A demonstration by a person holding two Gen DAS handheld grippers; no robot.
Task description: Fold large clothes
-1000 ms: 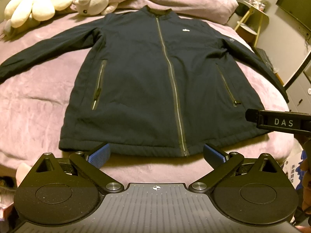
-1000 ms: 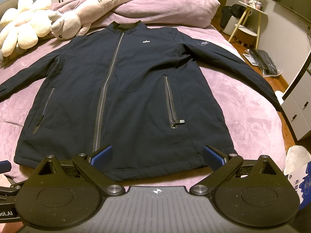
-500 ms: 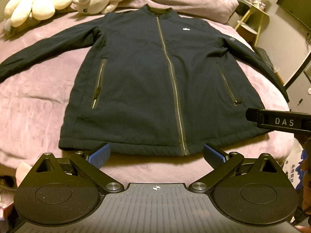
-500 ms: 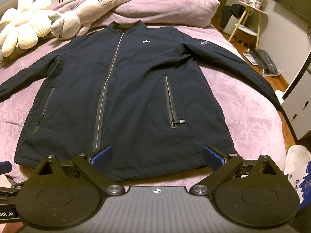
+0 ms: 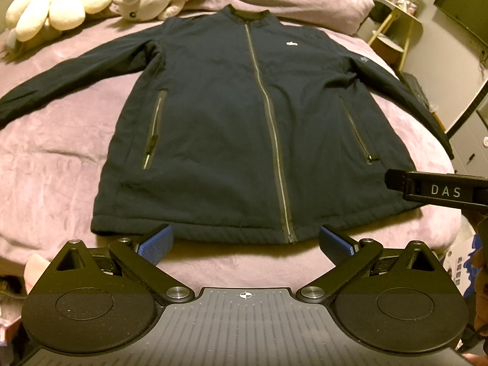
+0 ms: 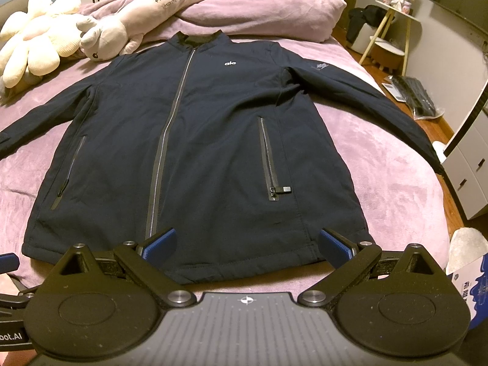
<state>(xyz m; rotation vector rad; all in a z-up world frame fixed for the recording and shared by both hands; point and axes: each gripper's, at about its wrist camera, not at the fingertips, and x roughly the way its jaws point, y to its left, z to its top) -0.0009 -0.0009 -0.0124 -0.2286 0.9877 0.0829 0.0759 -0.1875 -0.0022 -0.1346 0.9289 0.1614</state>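
The dark navy zip-front jacket (image 5: 231,128) lay flat, sleeves spread, on the mauve plush bedspread (image 5: 61,158) just beyond both sets of blue-padded fingers, the left gripper (image 5: 245,241) and right gripper (image 6: 247,242) each spread wide and holding nothing.

Navy jacket (image 5: 231,122) flat, zipped, sleeves out

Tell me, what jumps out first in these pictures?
A dark navy zip-up jacket lies flat, front up, sleeves spread, across a bed with a mauve blanket. Cream plush toys sit by the pillows beyond its collar. Nearest the lens, the right gripper and left gripper gape open at the hem.
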